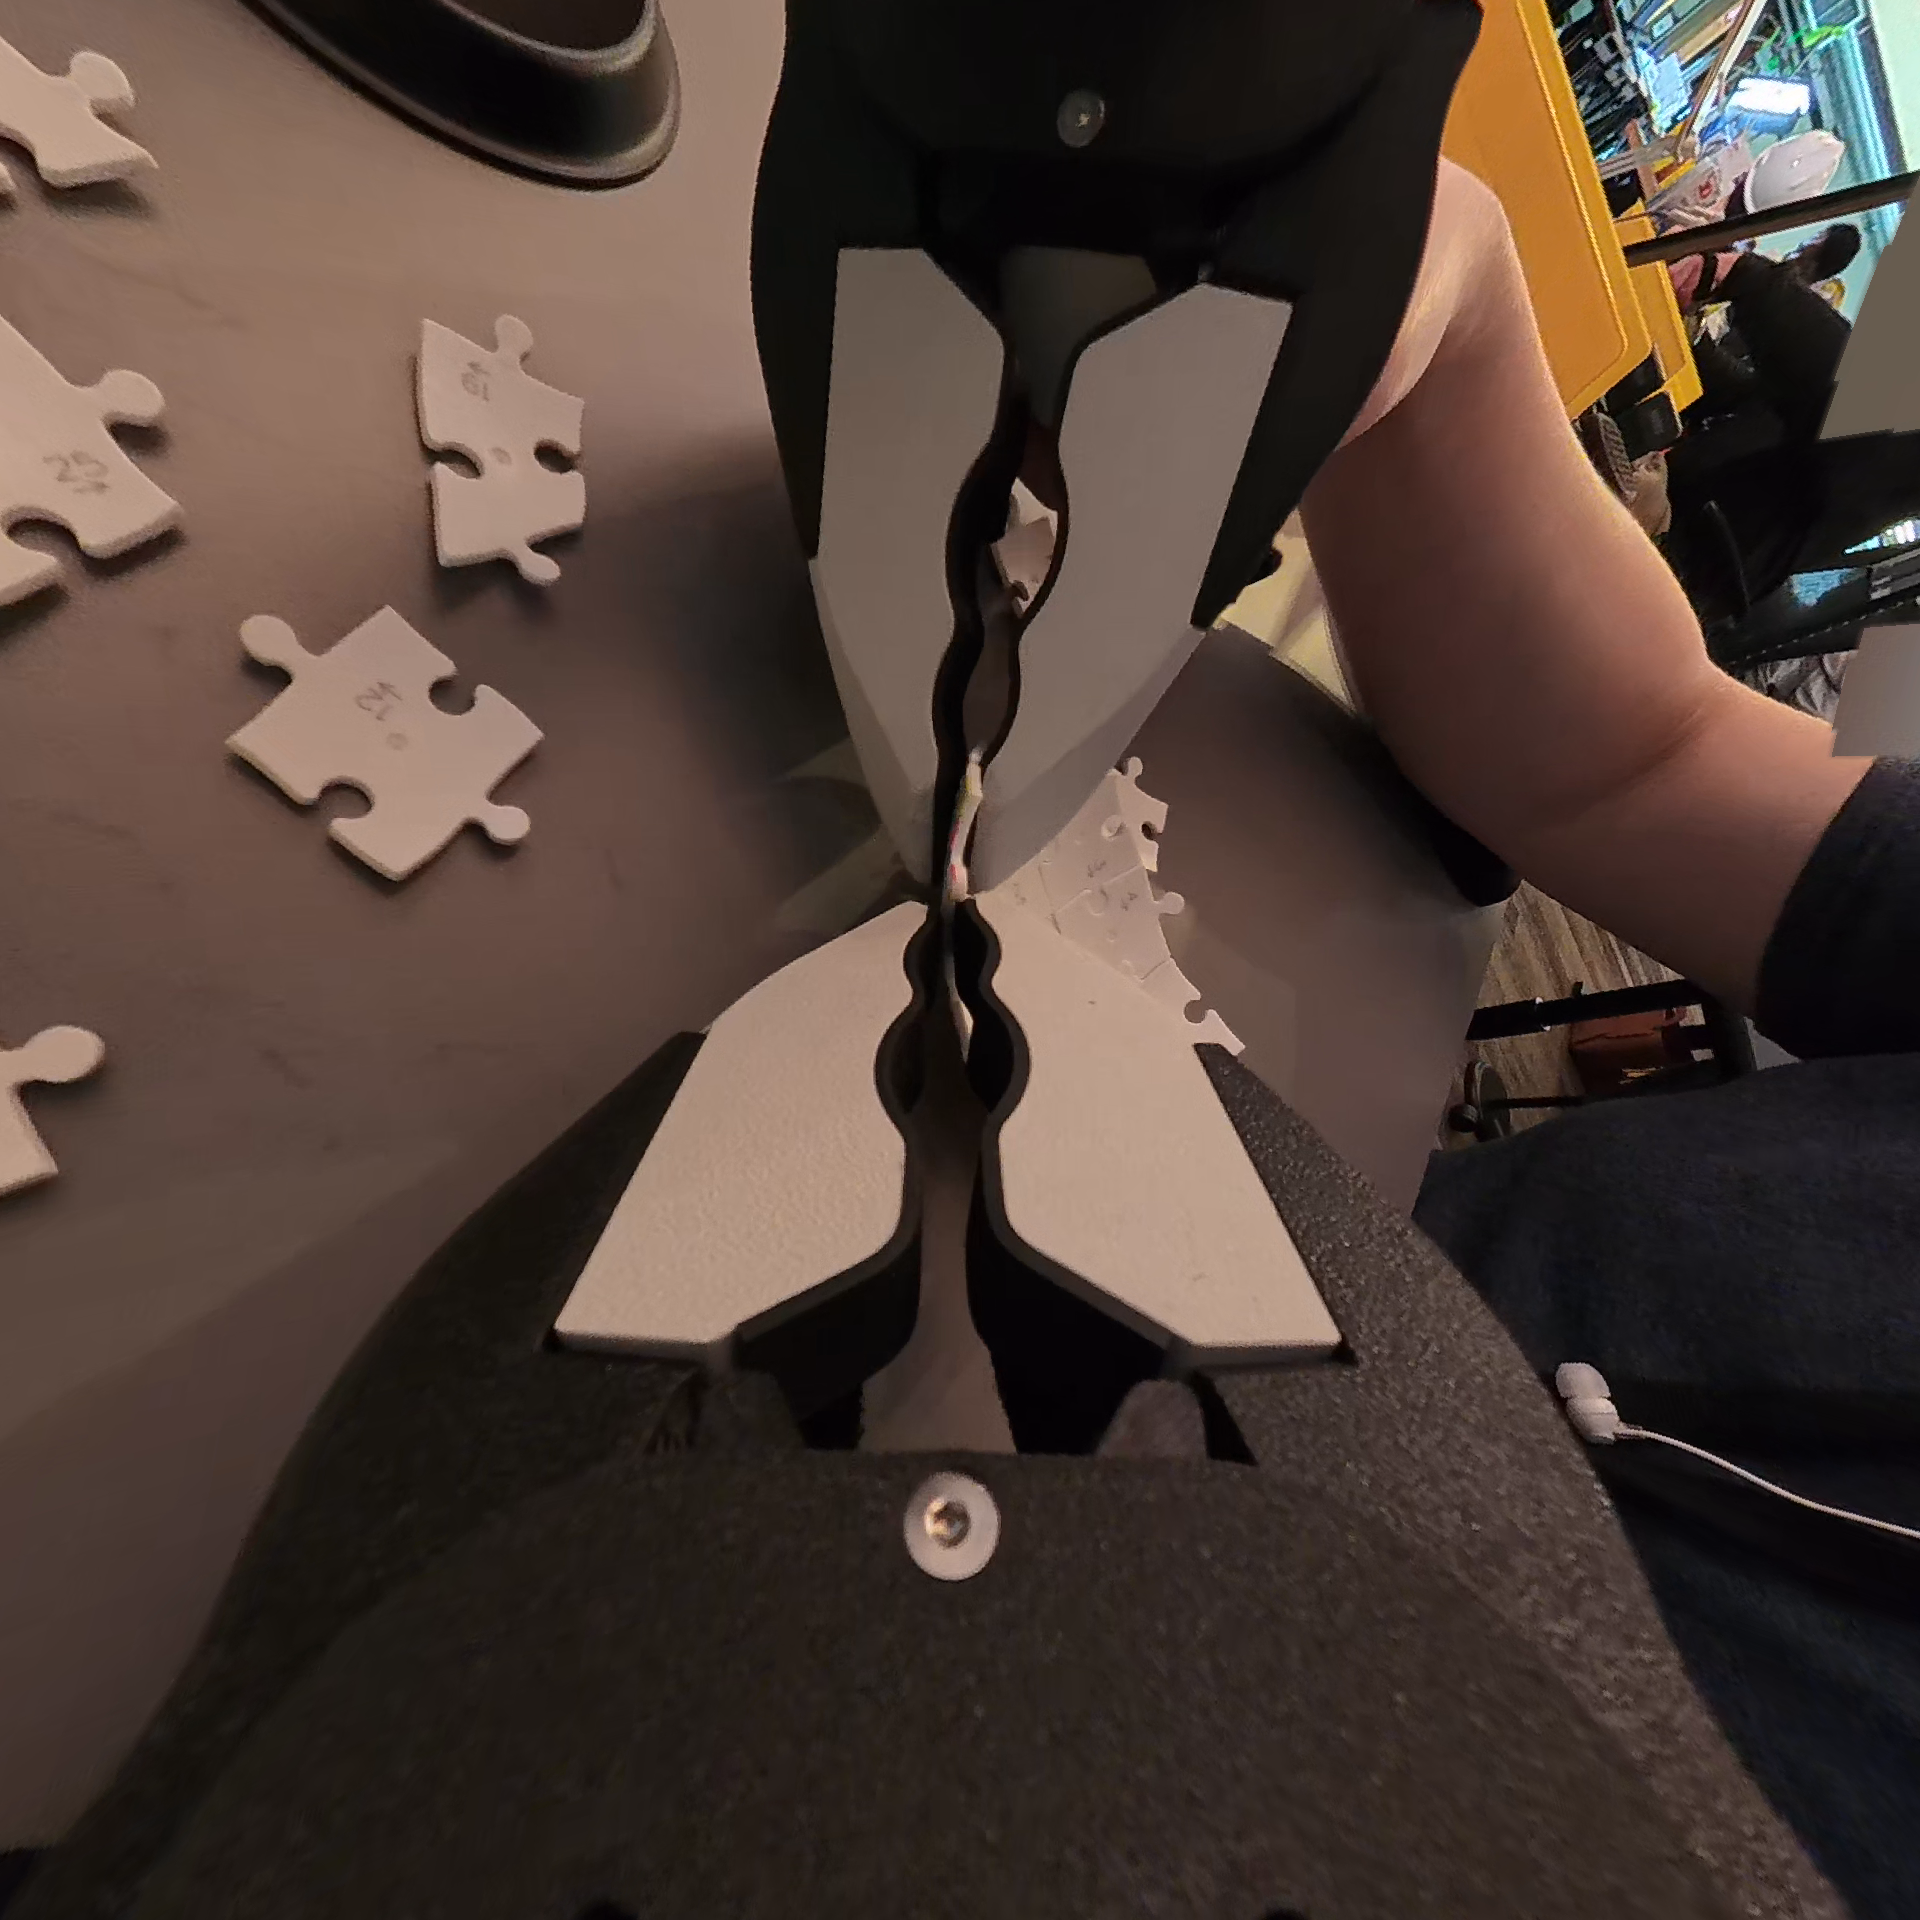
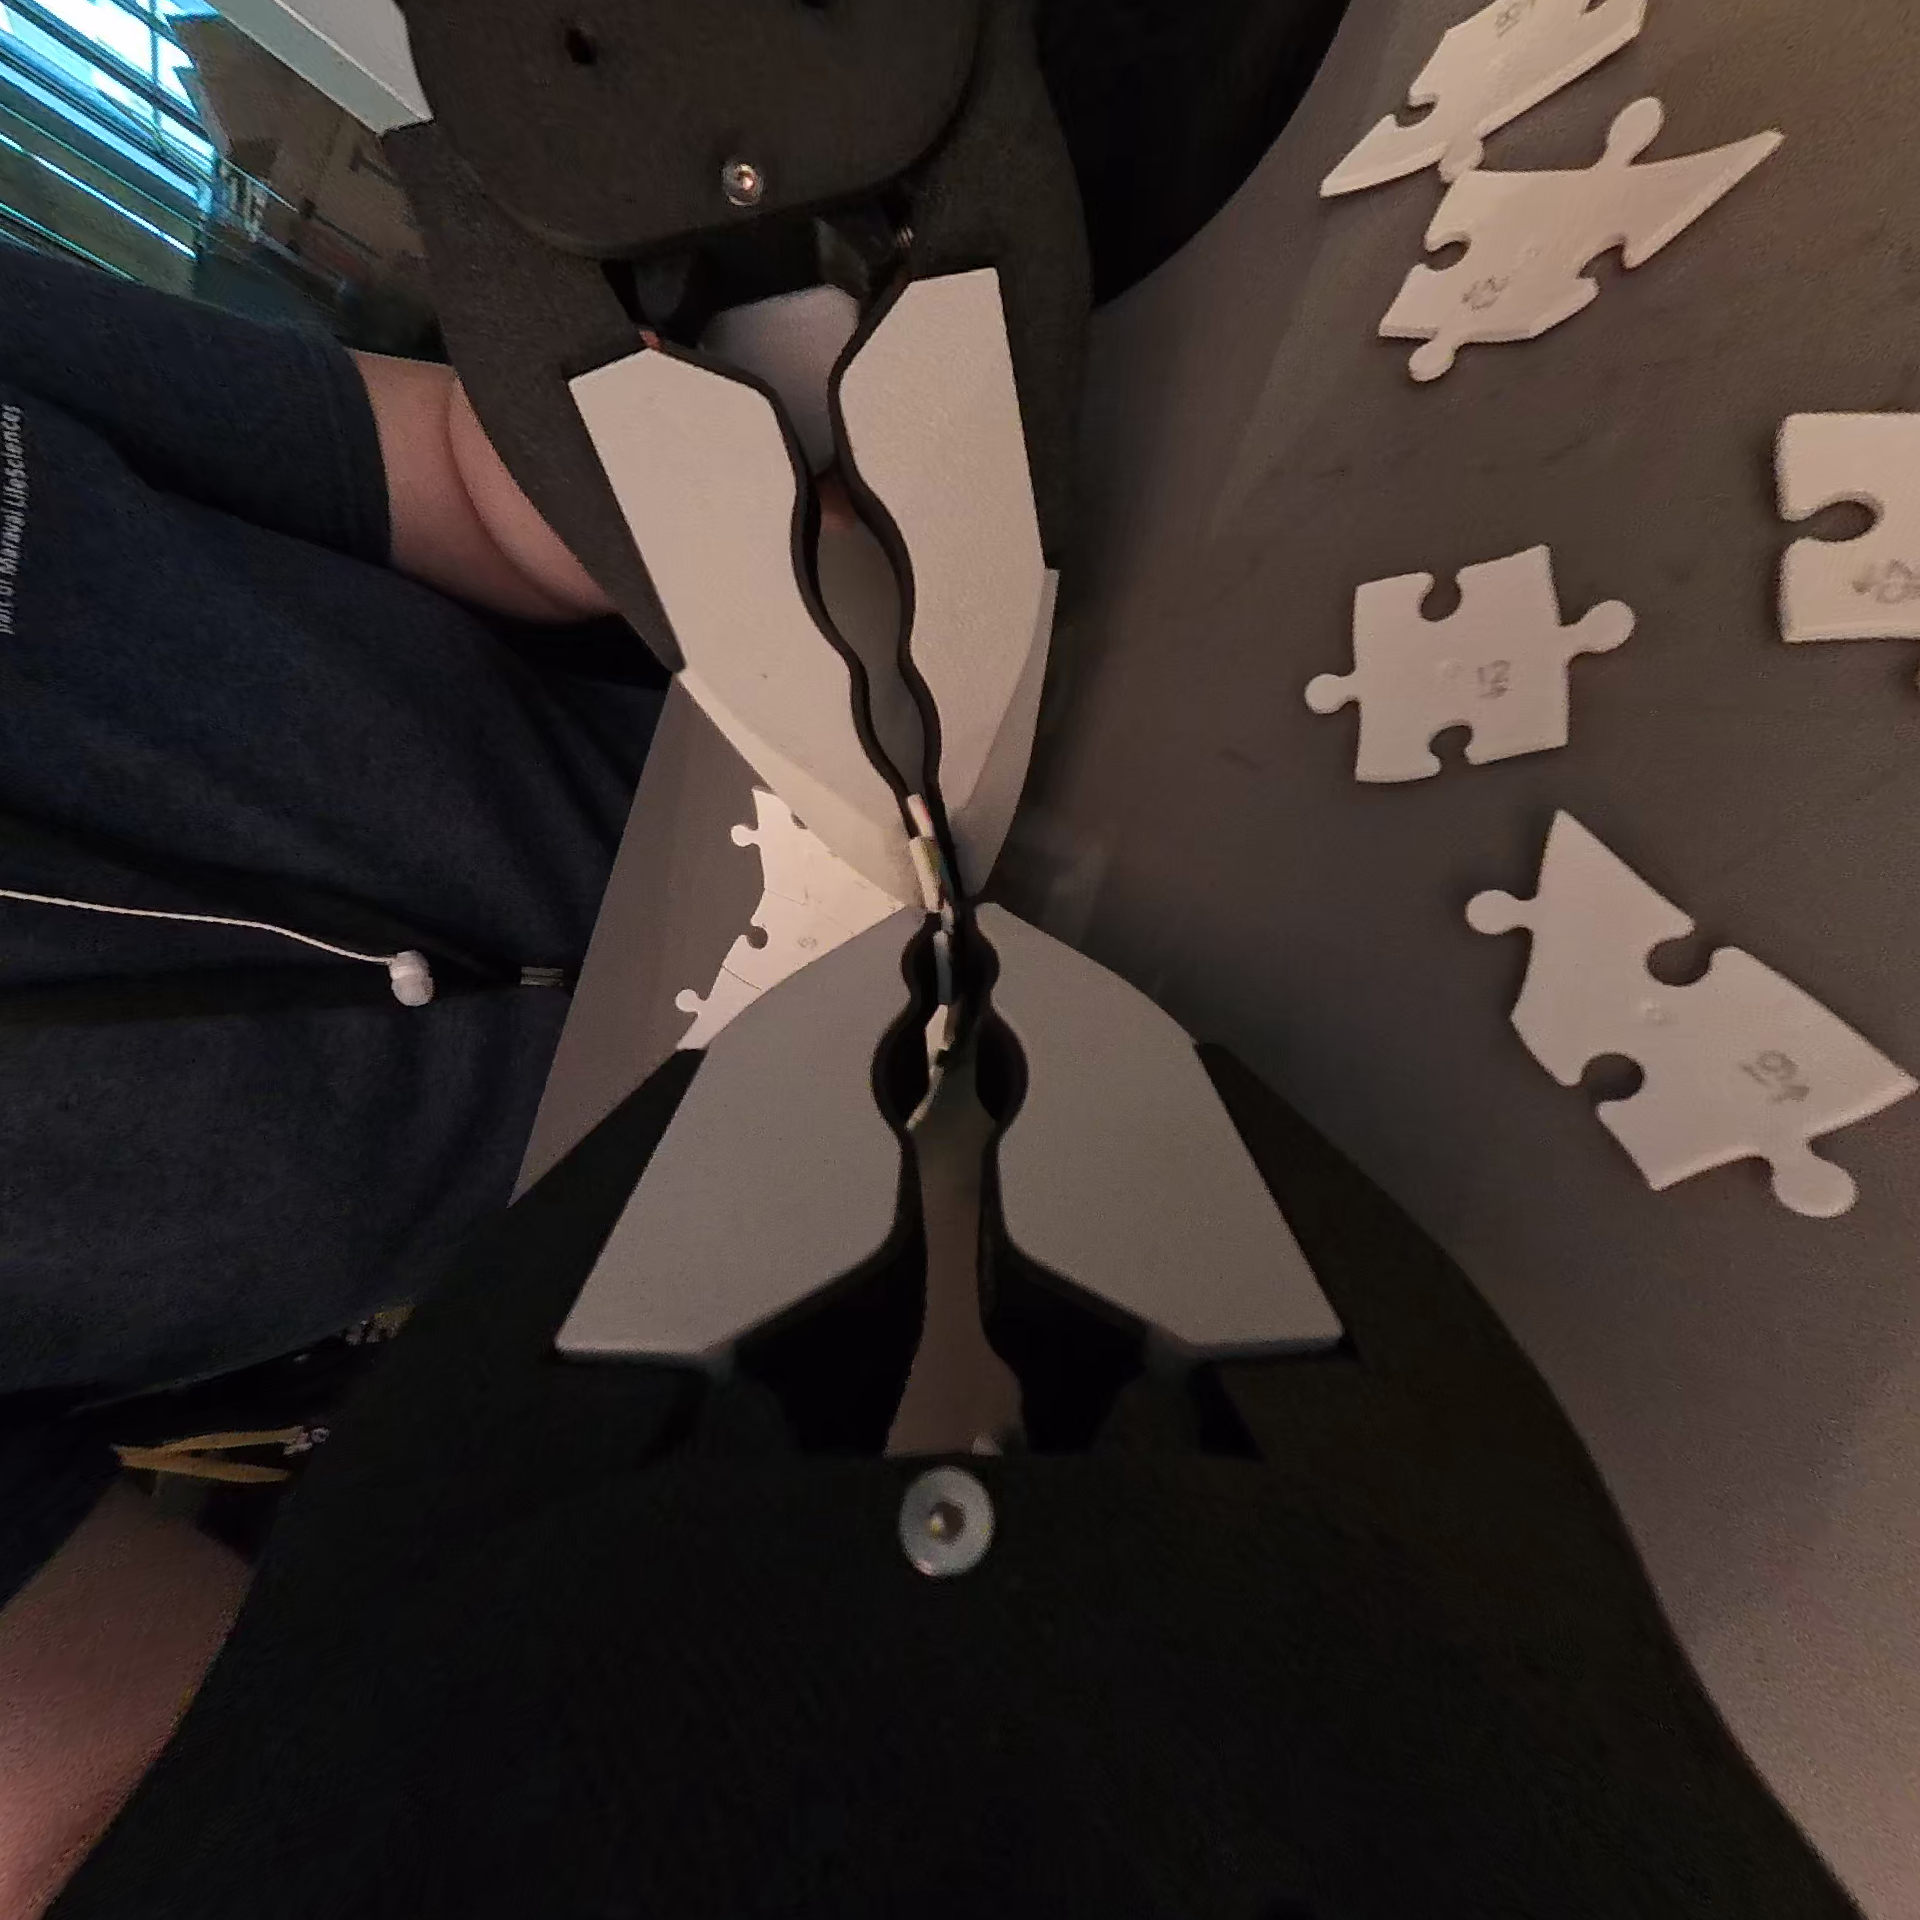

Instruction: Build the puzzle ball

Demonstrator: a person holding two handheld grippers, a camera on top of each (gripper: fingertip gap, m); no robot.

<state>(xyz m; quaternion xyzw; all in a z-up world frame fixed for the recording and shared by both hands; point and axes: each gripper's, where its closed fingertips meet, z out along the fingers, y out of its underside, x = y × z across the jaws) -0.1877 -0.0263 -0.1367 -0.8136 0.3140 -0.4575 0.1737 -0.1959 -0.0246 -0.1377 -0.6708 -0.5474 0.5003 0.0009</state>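
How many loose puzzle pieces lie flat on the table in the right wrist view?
5 loose pieces: two close together at top right, one at the right edge, one mid-right, one lower right. Others may lie outside the frame.

The left hand-held gripper (image 1: 951, 925) has a rough, grainy matt black plastic body, smooth matt white plates on its fingers (image 1: 769, 1174) and a shiny metal screw (image 1: 951, 1525); the right hand-held gripper (image 2: 951, 935) looks the same. The loose puzzle pieces (image 1: 387, 740) are matt white, like thick card or foam, with faint marks. The tabletop (image 1: 260, 935) is dull grey and faintly scuffed. The sleeve (image 2: 208, 582) is dark knit cloth, the earbud cable (image 1: 1745, 1475) glossy white plastic
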